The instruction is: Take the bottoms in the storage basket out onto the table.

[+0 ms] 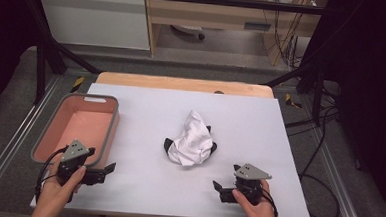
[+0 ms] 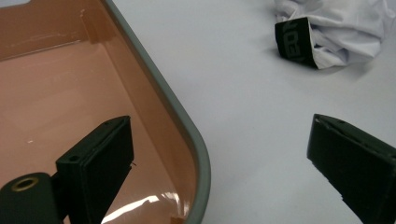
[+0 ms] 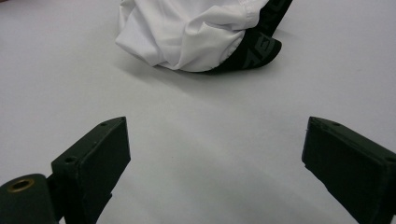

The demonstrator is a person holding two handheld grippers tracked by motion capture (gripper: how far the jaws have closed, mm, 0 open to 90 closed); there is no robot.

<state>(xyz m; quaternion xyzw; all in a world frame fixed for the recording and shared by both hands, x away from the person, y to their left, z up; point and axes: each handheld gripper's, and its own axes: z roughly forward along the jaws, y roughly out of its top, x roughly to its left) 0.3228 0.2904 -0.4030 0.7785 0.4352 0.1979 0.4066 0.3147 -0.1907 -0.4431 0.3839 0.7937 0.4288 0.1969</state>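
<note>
While the crumpled white garment (image 1: pixel 191 139) with black trim lies mid-table, both grippers rest well short of it, jaws spread wide and empty. From it, the left gripper (image 1: pixel 106 170) sits at eight o'clock beside the pink bin (image 1: pixel 114 127); the right gripper (image 1: pixel 219 188) sits at five o'clock.

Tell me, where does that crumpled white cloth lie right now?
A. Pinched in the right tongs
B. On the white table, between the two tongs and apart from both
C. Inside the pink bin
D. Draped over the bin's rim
B: the white cloth lies on the table, clear of the pink bin, with the left tongs and the right tongs both open and away from it.
</note>
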